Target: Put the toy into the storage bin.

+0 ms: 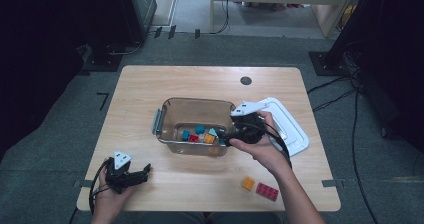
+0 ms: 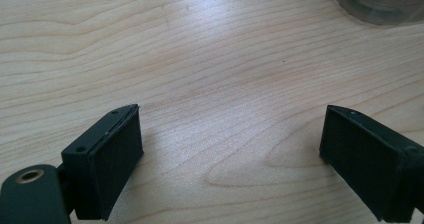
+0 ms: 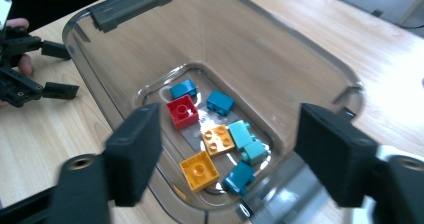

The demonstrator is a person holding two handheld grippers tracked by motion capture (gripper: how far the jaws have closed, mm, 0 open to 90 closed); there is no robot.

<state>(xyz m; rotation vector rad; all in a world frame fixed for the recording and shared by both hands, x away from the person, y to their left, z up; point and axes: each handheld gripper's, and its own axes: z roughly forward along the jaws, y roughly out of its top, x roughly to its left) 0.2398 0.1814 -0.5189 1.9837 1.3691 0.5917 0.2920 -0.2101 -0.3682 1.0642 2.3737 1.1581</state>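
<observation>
Pale wood counter [image 1: 150,89] on grey carpet. Clear bin [image 1: 172,109] at centre holds red, orange, blue and teal bricks [image 3: 215,139]. White lid [image 1: 295,129] touching the bin at 3 o'clock. Right tongs [image 1: 226,140] above the bin's 3 o'clock rim, jaws wide, empty. Left tongs [image 1: 148,171] at 7 o'clock, low over bare wood, jaws wide, empty. Orange brick [image 1: 248,183] and red plate [image 1: 267,191] loose at 5 o'clock.

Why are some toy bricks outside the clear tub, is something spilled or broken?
Nothing looks spilled or broken. Two bricks, an orange one and a red one, lie flat on the table near its front edge, apart from the tub holding the rest. The white lid lies beside the tub.
</observation>
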